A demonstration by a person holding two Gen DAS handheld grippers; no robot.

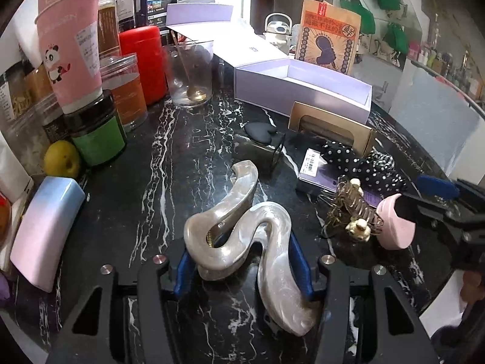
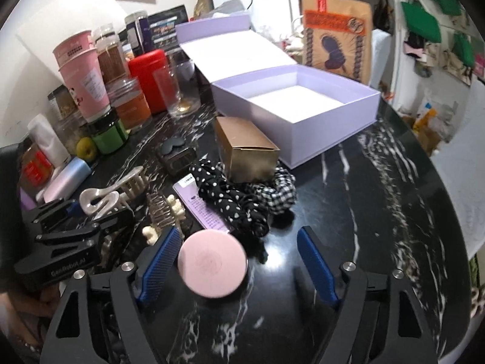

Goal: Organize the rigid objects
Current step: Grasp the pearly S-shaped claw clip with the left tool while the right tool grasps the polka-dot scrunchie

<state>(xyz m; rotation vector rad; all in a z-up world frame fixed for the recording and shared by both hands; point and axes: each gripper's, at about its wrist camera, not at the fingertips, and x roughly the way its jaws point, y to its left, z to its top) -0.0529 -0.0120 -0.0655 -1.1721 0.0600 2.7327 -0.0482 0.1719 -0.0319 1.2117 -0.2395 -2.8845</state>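
Observation:
My left gripper is shut on a pearly white wavy hair claw, its blue pads pressing both sides; it also shows in the right wrist view. My right gripper is open around a round pink case that sits against its left pad; the case also shows in the left wrist view. A clear claw clip with small bear charms lies between the two grippers. An open lilac box stands empty behind.
A gold carton, dotted and checked scrunchies, a lilac card and a small dark box lie mid-table. Jars, pink cups, a red tin and a glass crowd the left. The black marble table curves right.

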